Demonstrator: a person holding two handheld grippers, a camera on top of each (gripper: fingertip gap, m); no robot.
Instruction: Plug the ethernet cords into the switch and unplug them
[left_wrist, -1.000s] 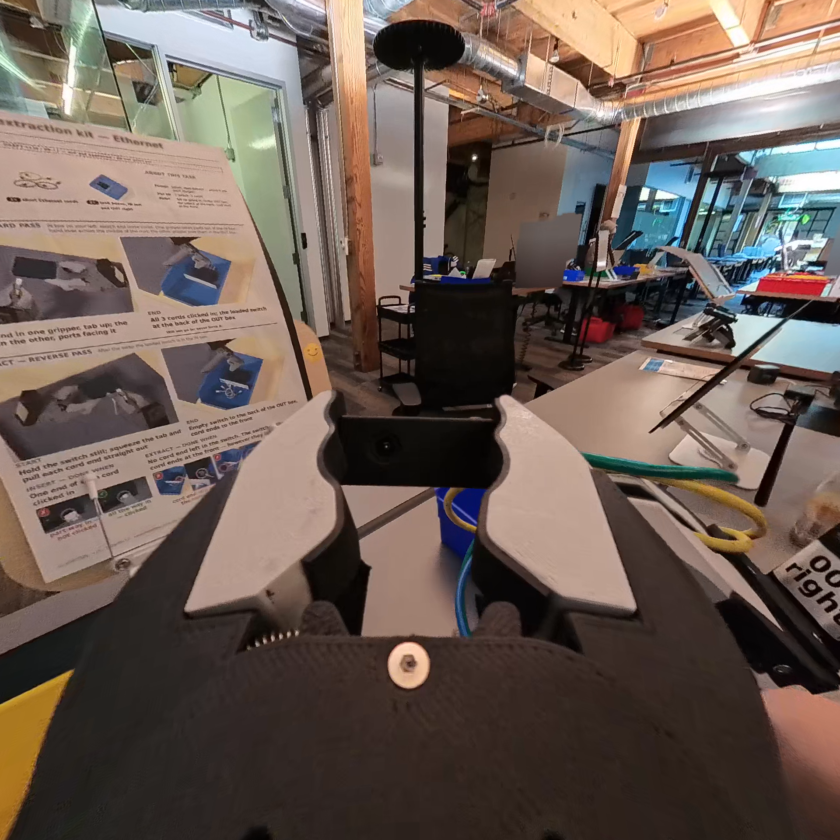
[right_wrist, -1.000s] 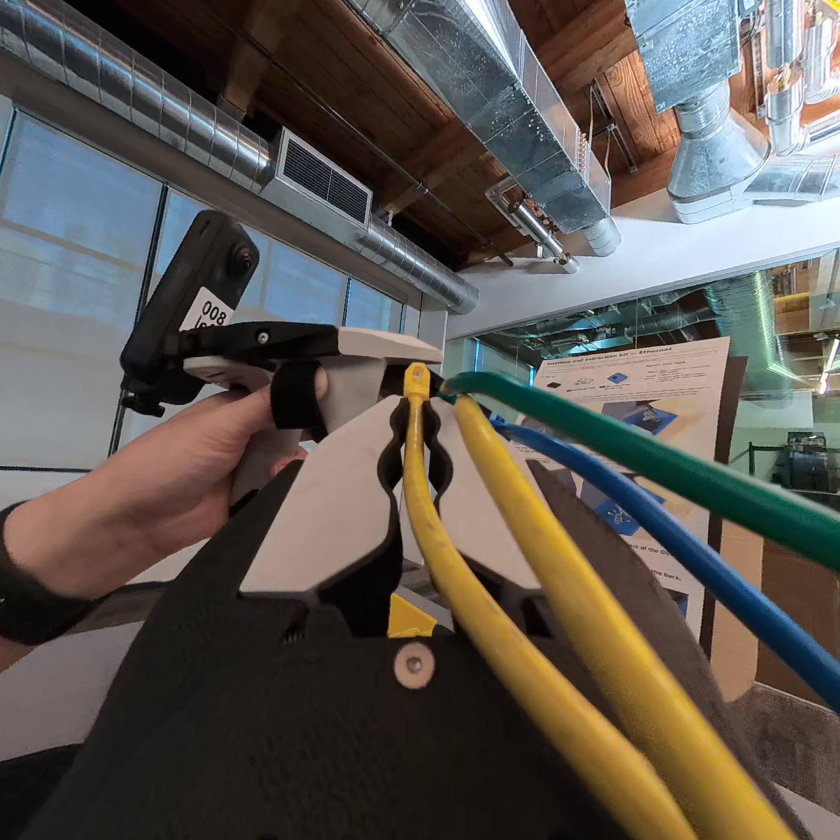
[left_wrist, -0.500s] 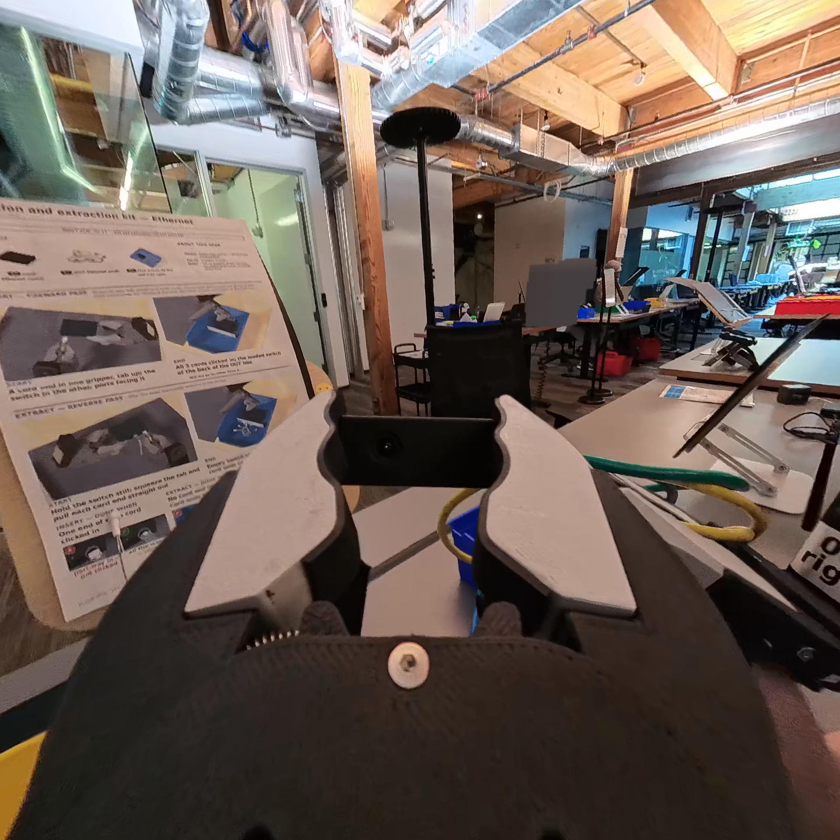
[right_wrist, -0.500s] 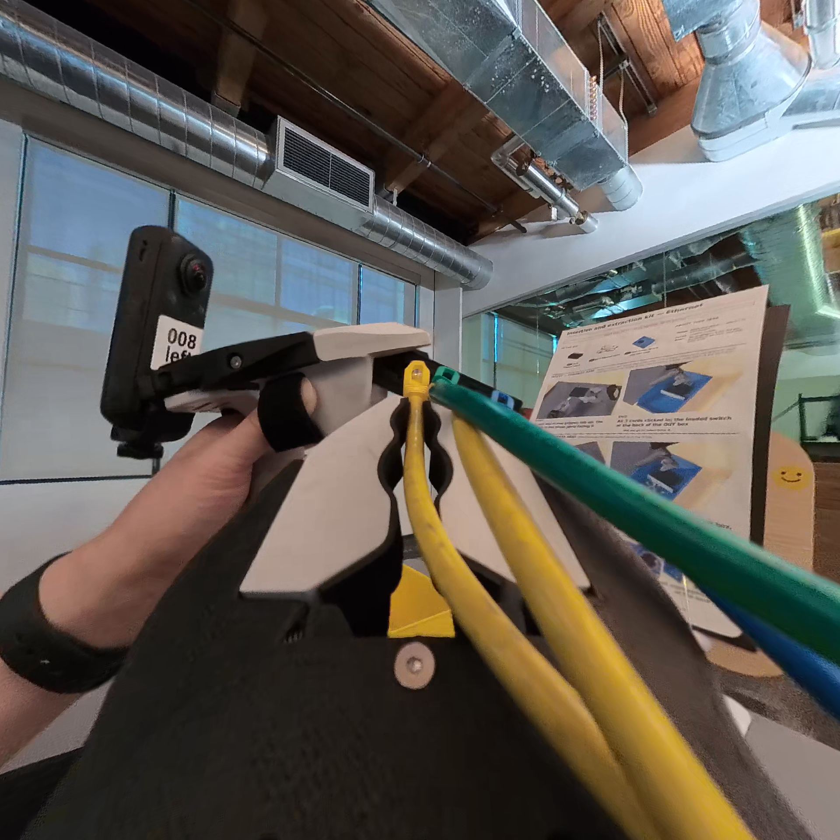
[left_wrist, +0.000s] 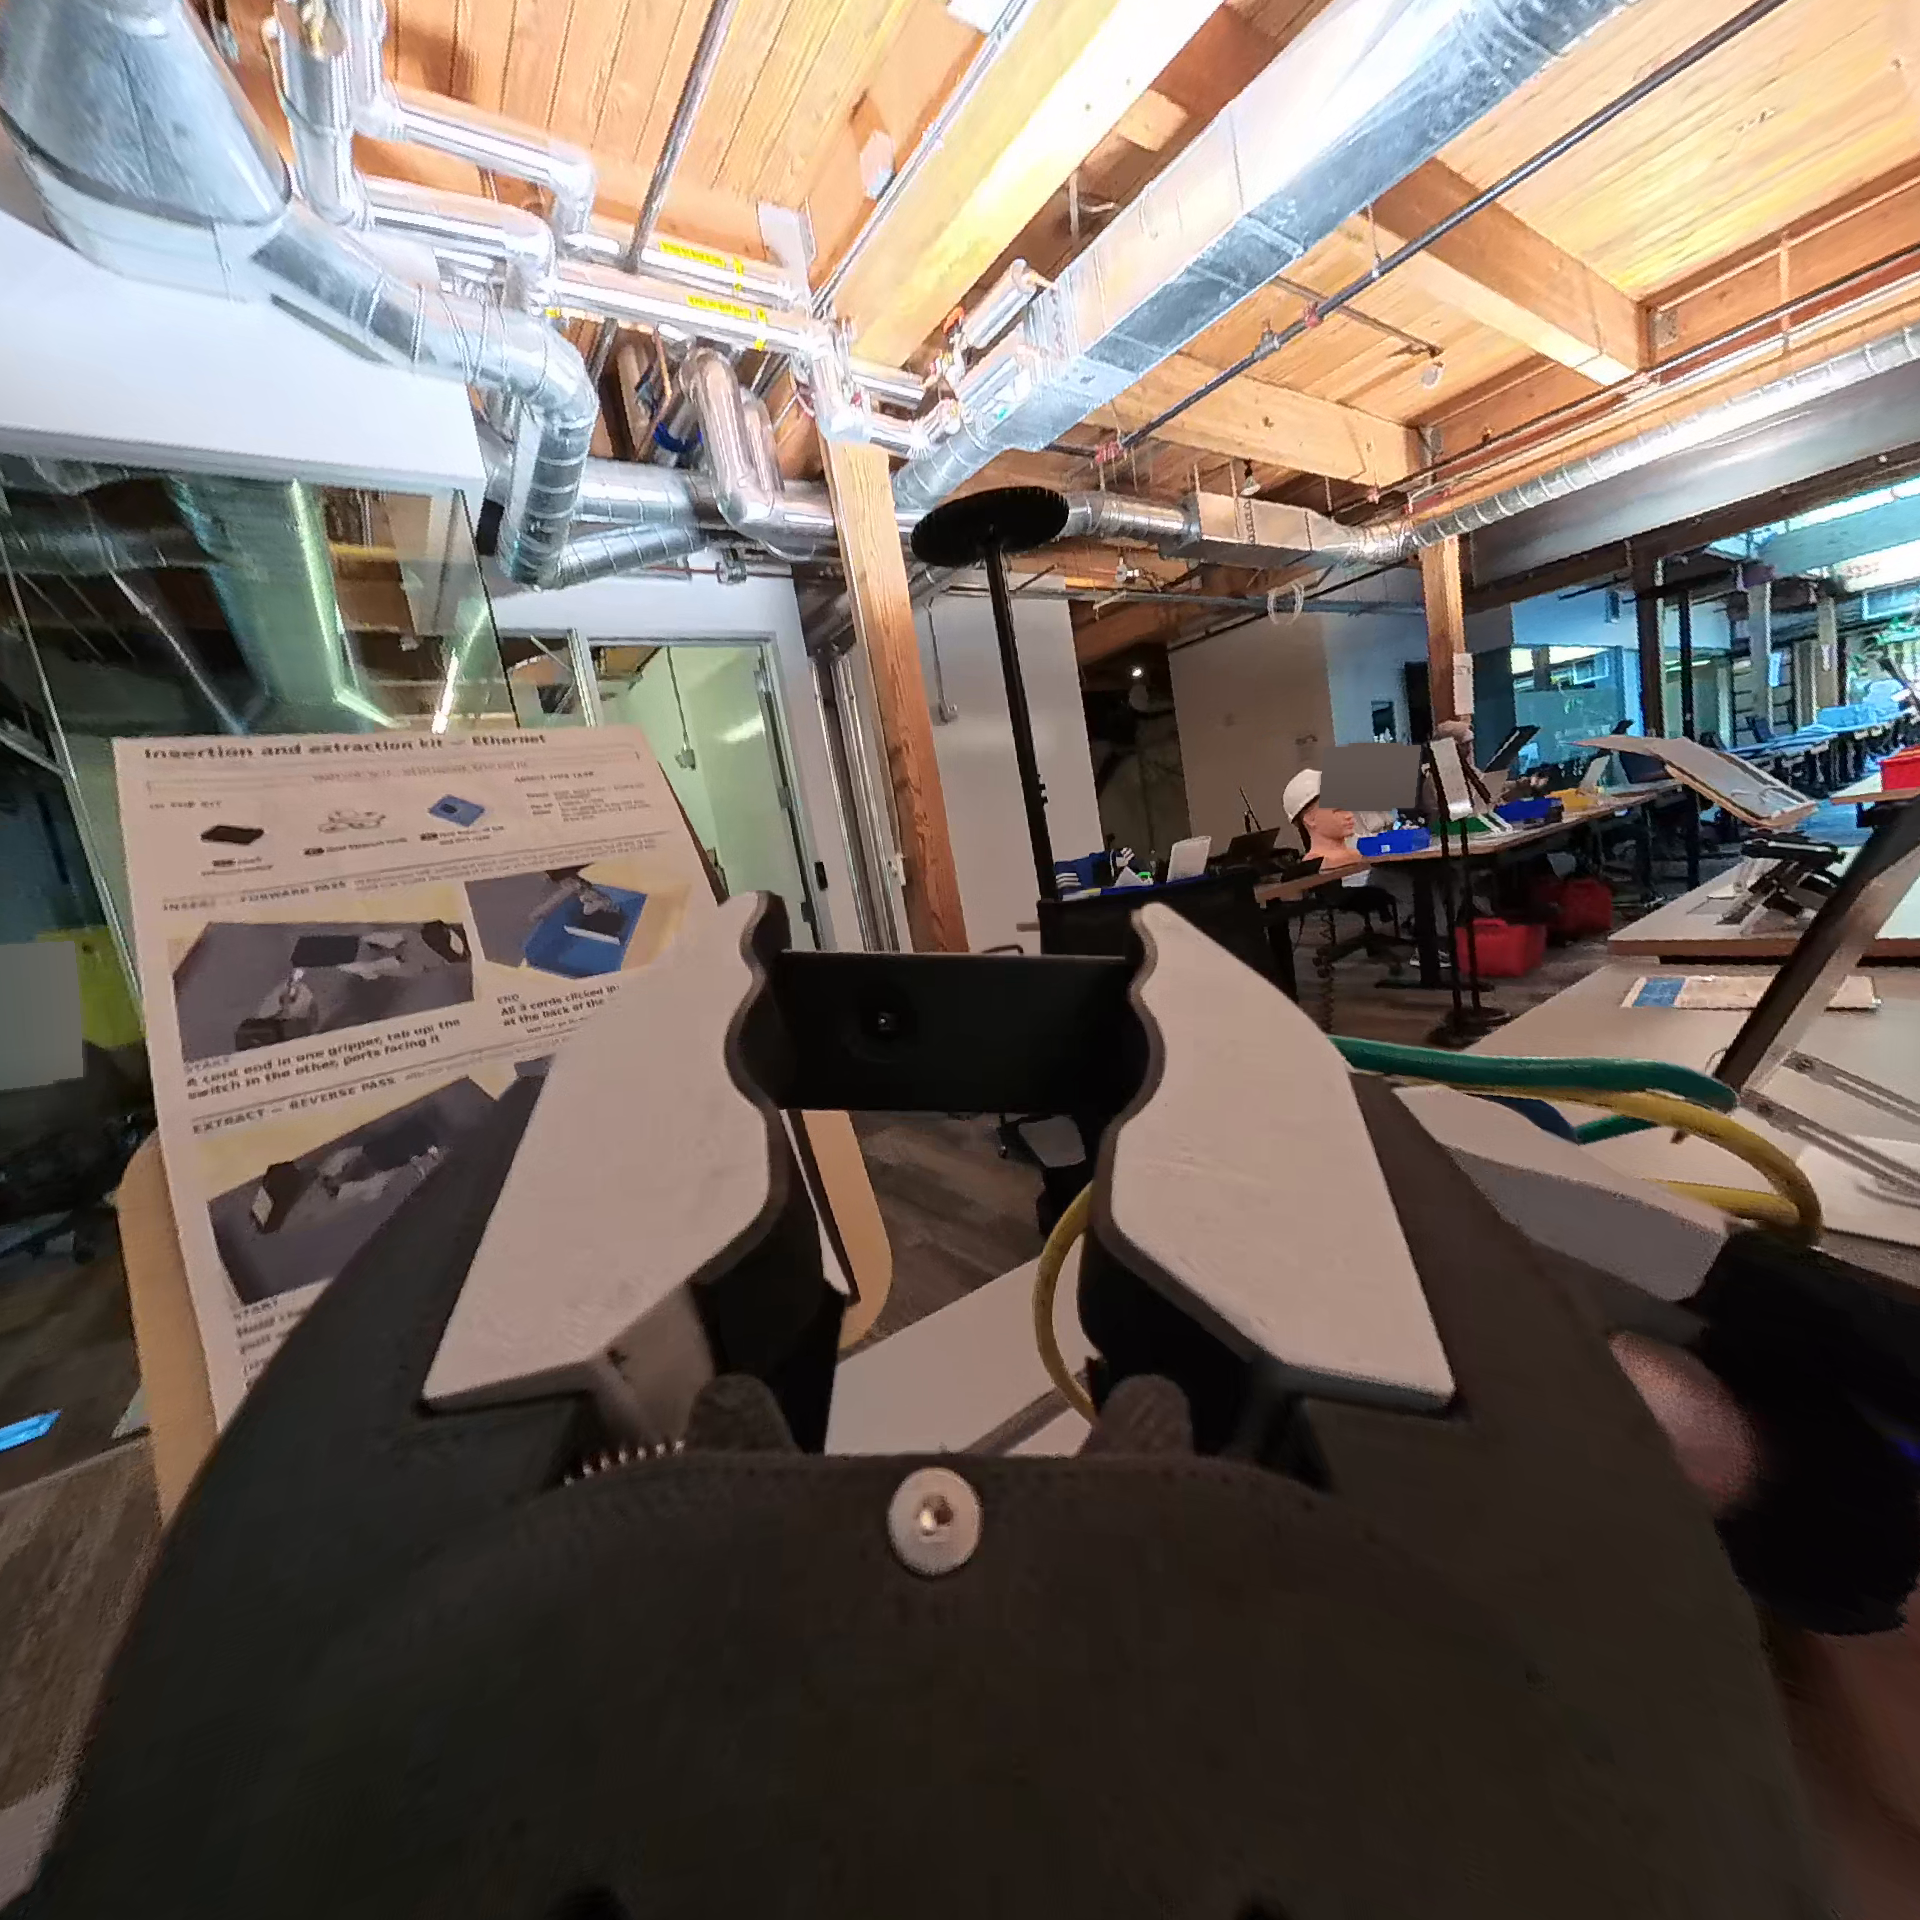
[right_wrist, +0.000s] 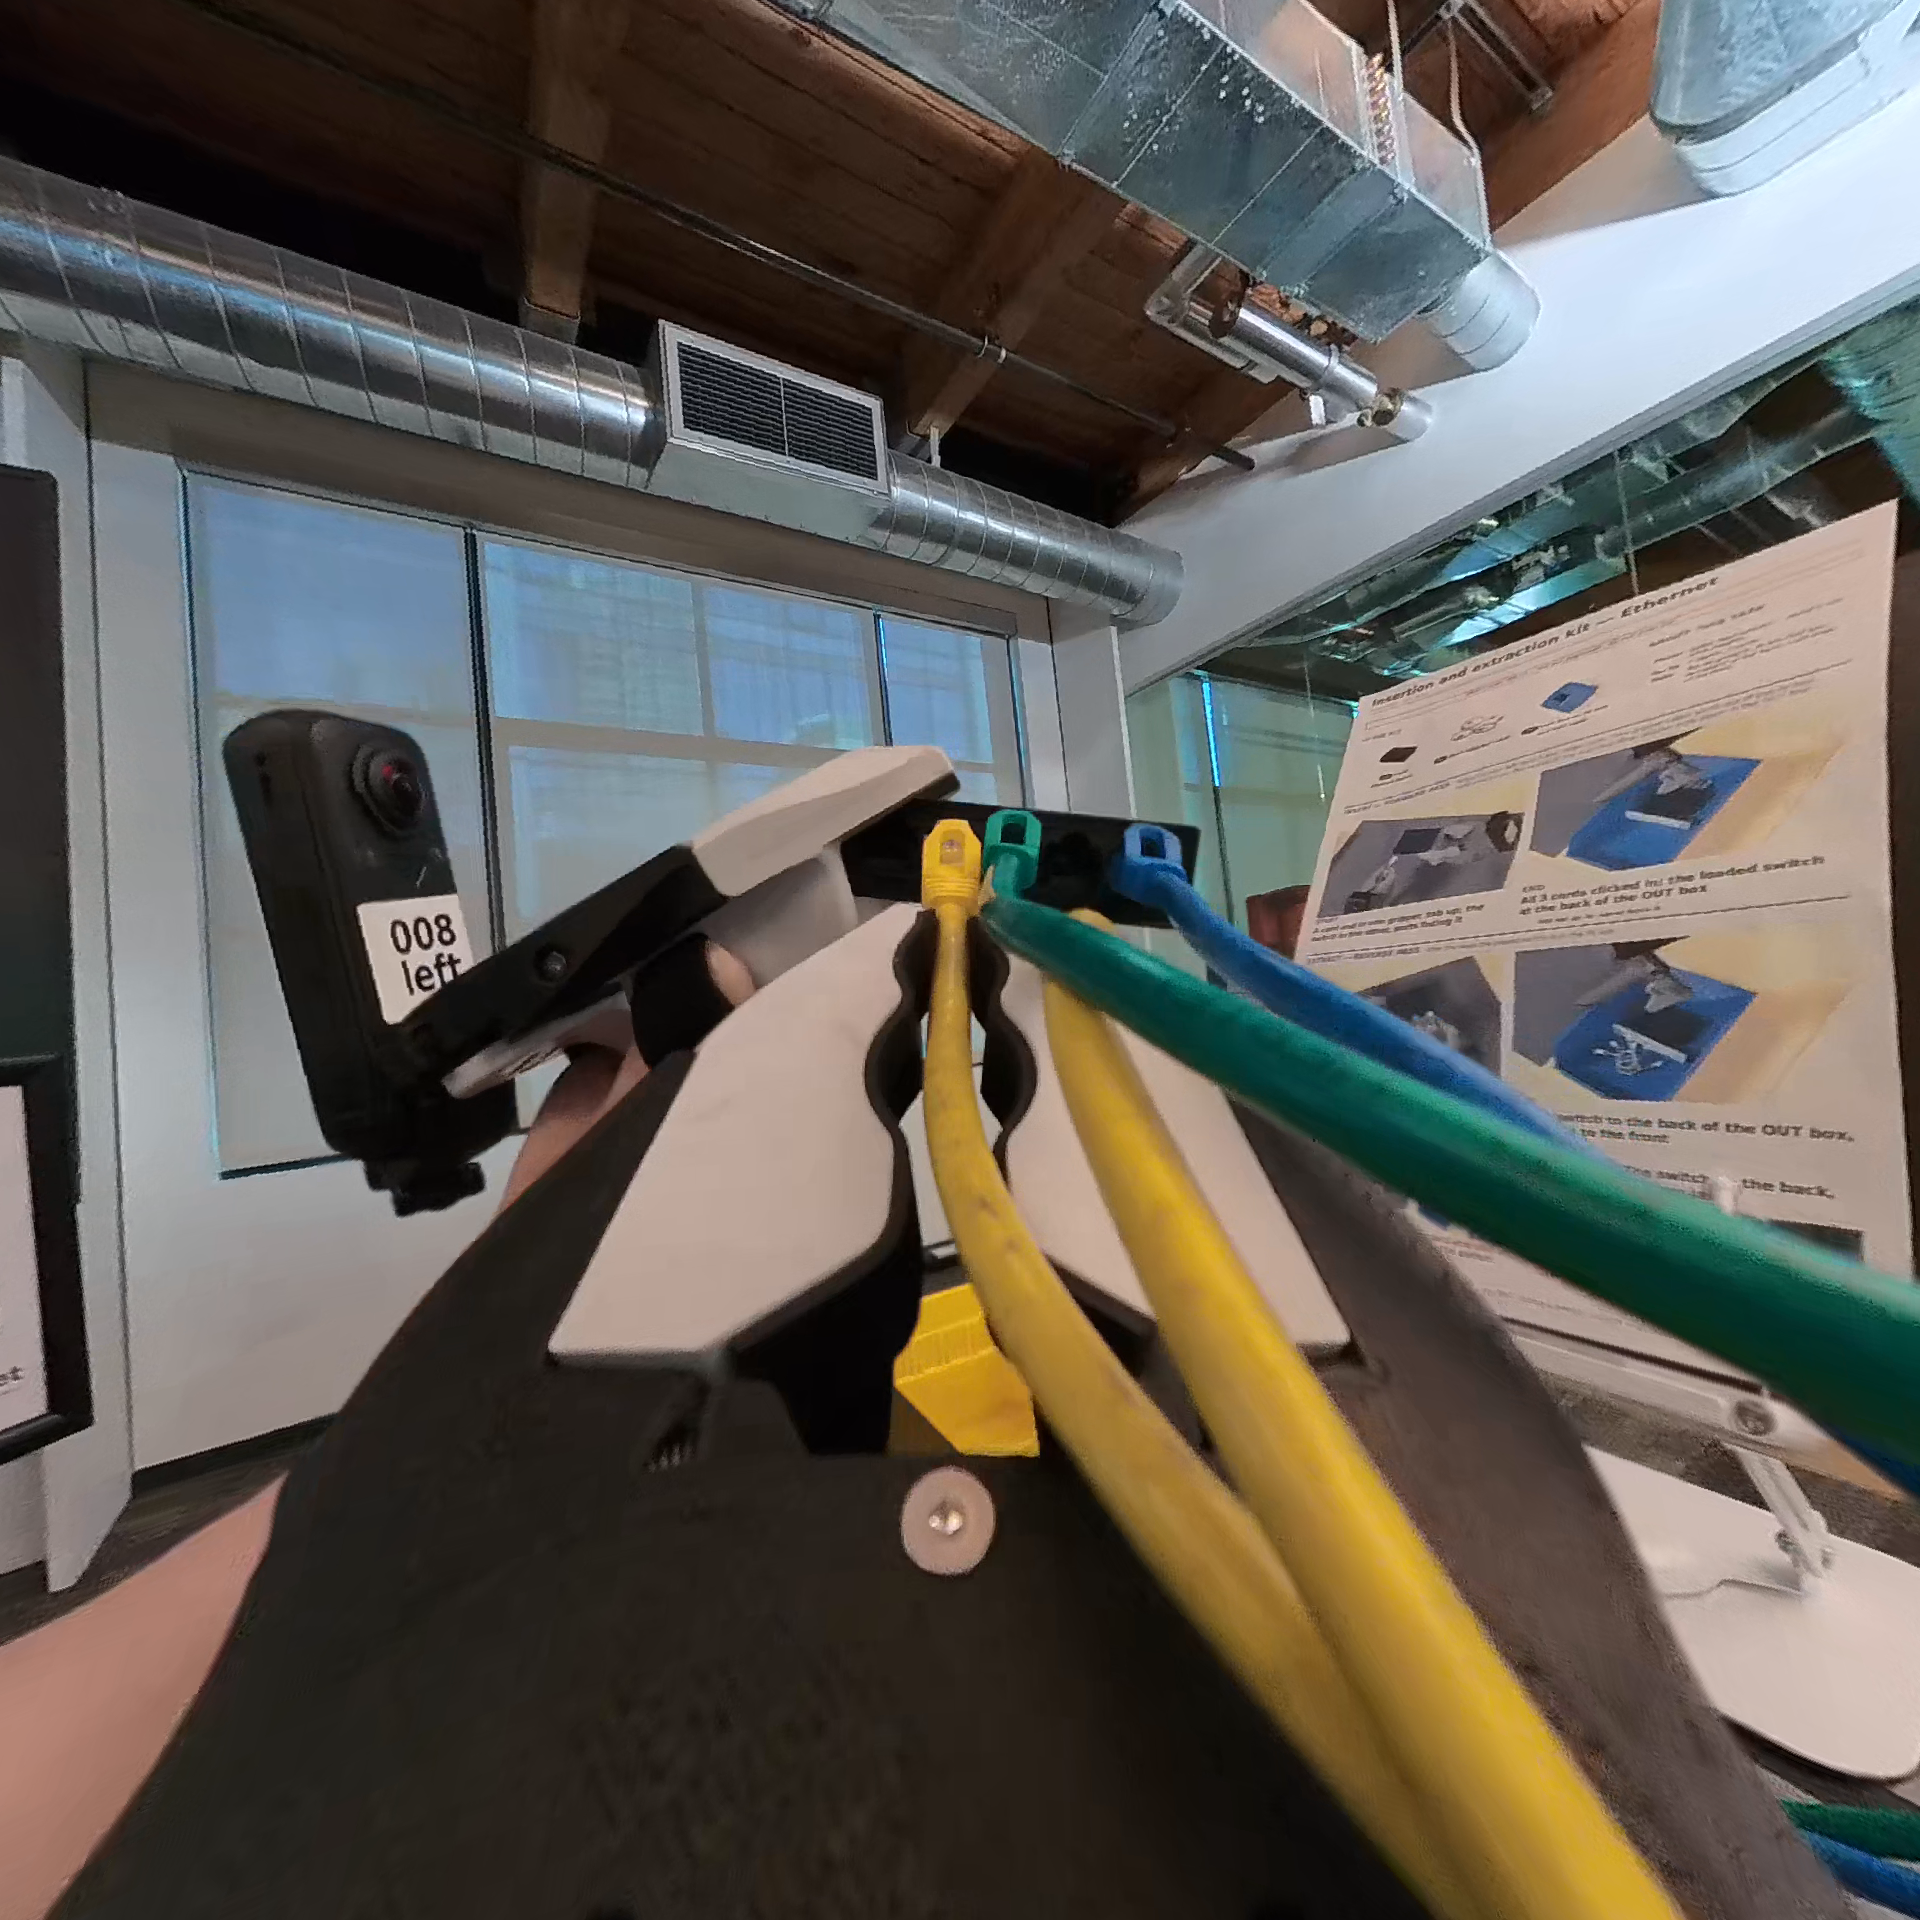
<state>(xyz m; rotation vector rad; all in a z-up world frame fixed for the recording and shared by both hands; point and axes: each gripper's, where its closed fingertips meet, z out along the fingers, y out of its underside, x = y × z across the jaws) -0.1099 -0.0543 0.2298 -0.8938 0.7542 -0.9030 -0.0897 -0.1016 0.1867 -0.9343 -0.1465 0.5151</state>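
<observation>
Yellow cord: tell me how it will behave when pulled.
The yellow cord, pinched by the right gripper, bends in a smooth loop: probably springy, not limp. Its plug sits in the switch, so it likely resists until unlatched.

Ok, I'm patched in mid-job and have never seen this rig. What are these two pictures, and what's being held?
There is no robot arm: a person holds a two-finger gripper in each hand, and each picture comes from a camera riding on one gripper, looking along its fingers.

In the left wrist view, the left gripper is clamped on the black switch, held up in the air.

In the right wrist view, the right gripper is shut on the yellow cord just below its plug. Yellow, the green cord and the blue cord all sit in the switch's ports. The instruction poster stands behind.
</observation>
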